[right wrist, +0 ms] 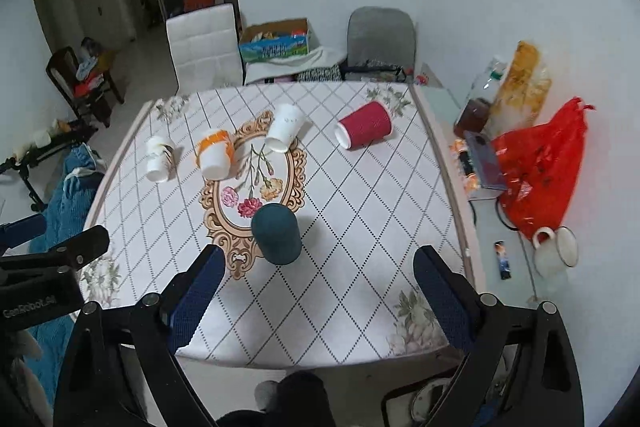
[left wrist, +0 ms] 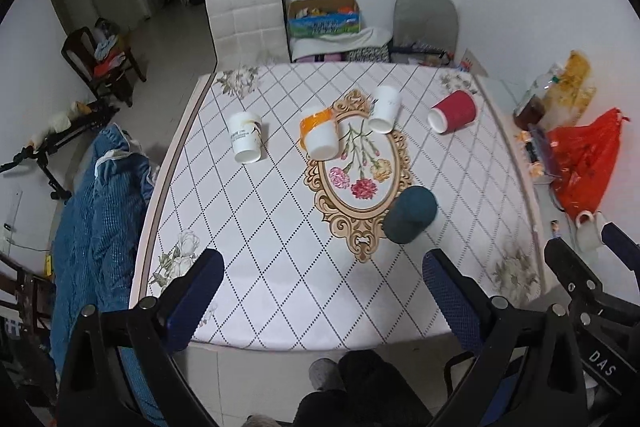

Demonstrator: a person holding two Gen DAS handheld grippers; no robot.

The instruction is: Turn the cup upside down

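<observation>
The left wrist view shows a big blue blanket (left wrist: 100, 195) beside the table (left wrist: 280, 287), and the right gripper (left wrist: 592, 259) at its right edge. The right wrist view shows little of the blanket. It shows more of the side shelf: a white mug (right wrist: 558, 251), a red bag (right wrist: 544, 171) and a small dark thing lying flat that is too small to name. It also shows the left gripper (right wrist: 44, 239) at its left edge.

There are five cups on the table. Four lie on their sides in a row at the far part: a white printed cup (left wrist: 245, 141), an orange and white cup (left wrist: 319, 137), a plain white cup (left wrist: 385, 109) and a red cup (left wrist: 453, 111). Their open mouths face the cameras. The fifth, a dark teal cup (right wrist: 277, 233), stands upside down near the front, at the edge of the flower picture (left wrist: 360, 171). There are two chairs behind the table, one white (left wrist: 244, 23) and one grey (left wrist: 426, 19).

Both grippers hang above the near edge of the table, side by side, pointing forward and down. The left one has its fingers (left wrist: 196, 291) spread wide with nothing between them. The right one has its fingers (right wrist: 196, 299) spread wide too, and grips nothing. The teal cup sits just ahead of the right gripper, apart from it.
</observation>
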